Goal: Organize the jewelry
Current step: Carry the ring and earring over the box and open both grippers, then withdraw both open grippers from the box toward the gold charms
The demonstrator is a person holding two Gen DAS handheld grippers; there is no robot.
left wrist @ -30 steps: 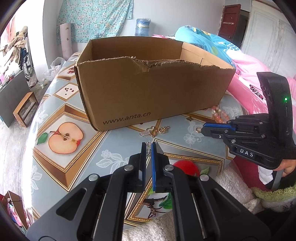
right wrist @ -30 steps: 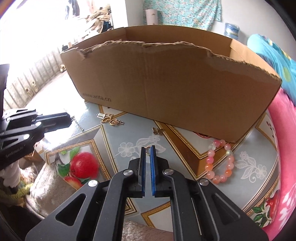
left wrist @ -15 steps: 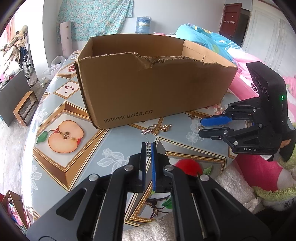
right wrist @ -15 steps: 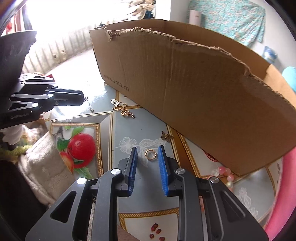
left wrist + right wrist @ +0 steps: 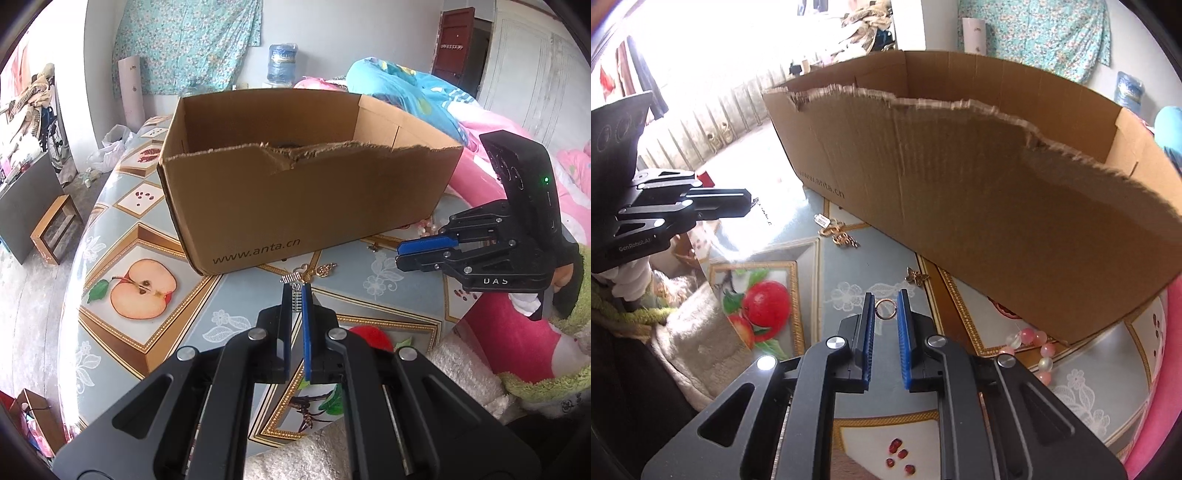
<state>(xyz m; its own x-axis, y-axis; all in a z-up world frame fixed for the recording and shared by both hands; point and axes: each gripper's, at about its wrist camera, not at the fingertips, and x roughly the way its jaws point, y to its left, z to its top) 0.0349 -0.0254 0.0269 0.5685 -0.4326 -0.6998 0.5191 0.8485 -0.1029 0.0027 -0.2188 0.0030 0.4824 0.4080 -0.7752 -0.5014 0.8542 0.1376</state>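
My left gripper (image 5: 295, 290) is shut on a thin silver chain (image 5: 295, 301), held above the table in front of the cardboard box (image 5: 295, 206). In the right wrist view the chain (image 5: 761, 213) dangles from the left gripper (image 5: 750, 201). My right gripper (image 5: 885, 306) has a small gold ring (image 5: 885, 308) between its blue pads. Its jaws are closing, and the pads touch the ring on both sides. The left wrist view shows the right gripper (image 5: 400, 254) low at the right of the box.
On the fruit-print tablecloth (image 5: 849, 369) lie a gold pendant with a tag (image 5: 838, 232), a small gold butterfly charm (image 5: 916, 276) and a pink bead bracelet (image 5: 1039, 347) by the box corner. A white fluffy cloth (image 5: 698, 332) covers the near edge.
The right gripper opened, set its fingers on either side of the gold ring, then narrowed onto it while rolling. The left gripper stayed shut on the chain, almost still.
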